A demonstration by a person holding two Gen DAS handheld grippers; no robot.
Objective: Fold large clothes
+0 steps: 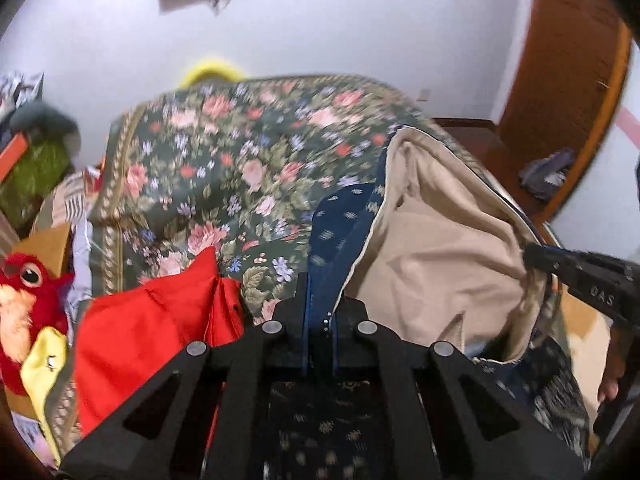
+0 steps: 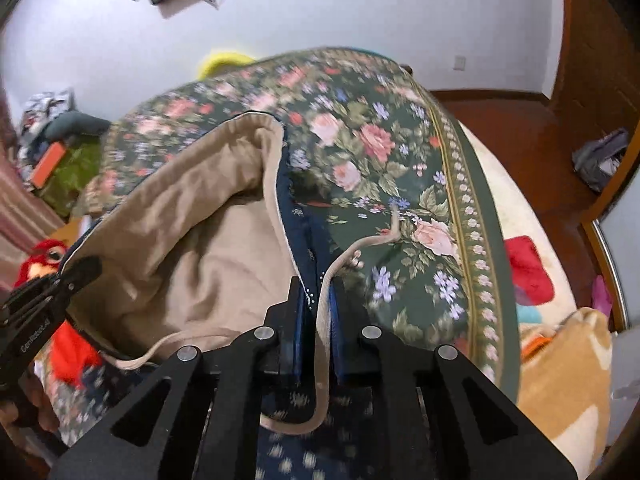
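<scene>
The navy garment point(image 1: 340, 216), beige lining point(image 1: 432, 232) outward, fills the centre and right of the left wrist view, draped over the floral bedspread point(image 1: 224, 160). Left gripper point(image 1: 320, 312) and right gripper point(image 2: 316, 300) each have jaws closed on its navy edge; the right also traps a beige drawstring point(image 2: 360, 248). Best keep both edges taut and level. No containers are visible.

White wall point(image 2: 360, 12), reddish wooden floor point(image 2: 532, 120), floral bedspread point(image 2: 380, 152), brown wooden door point(image 1: 560, 60).
</scene>
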